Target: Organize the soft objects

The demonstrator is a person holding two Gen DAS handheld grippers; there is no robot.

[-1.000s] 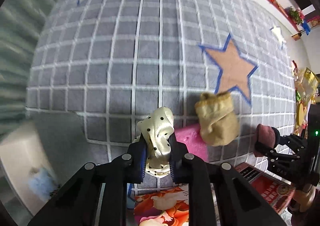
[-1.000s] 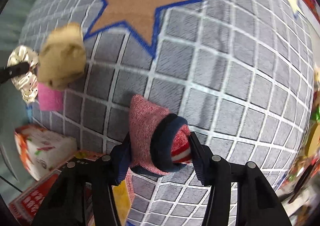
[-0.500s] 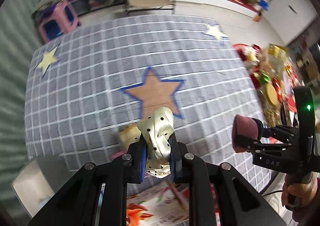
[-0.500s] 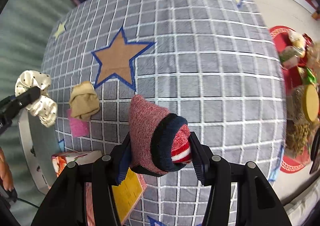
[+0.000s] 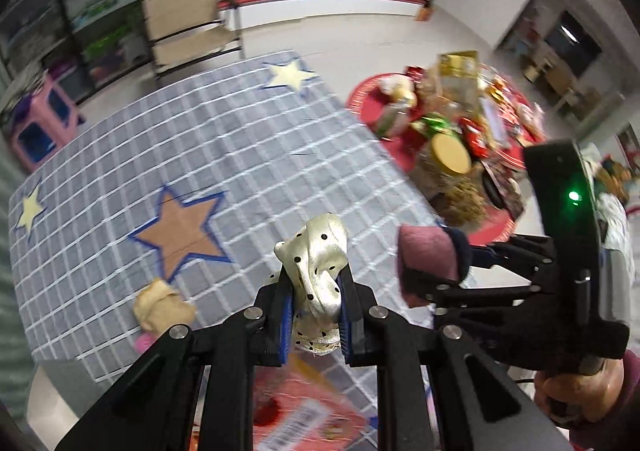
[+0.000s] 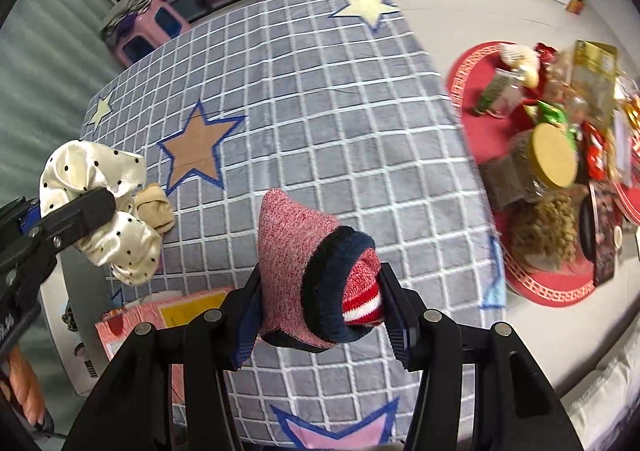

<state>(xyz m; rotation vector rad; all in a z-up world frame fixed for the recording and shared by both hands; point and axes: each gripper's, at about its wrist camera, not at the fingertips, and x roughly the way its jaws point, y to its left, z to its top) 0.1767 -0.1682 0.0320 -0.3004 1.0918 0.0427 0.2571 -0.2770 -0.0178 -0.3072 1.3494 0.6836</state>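
The left hand-held gripper (image 5: 314, 301) is clamped on a cream satin scrunchie (image 5: 316, 271) with black dots — slick, light, best pinched across its bunched middle. The right hand-held gripper (image 6: 320, 303) squeezes a rolled pink knit sock (image 6: 296, 251) with a navy cuff — springy, grippy. Both hang above the grey checked tabletop (image 6: 320, 111), where a tan sock bundle (image 5: 162, 309) lies.
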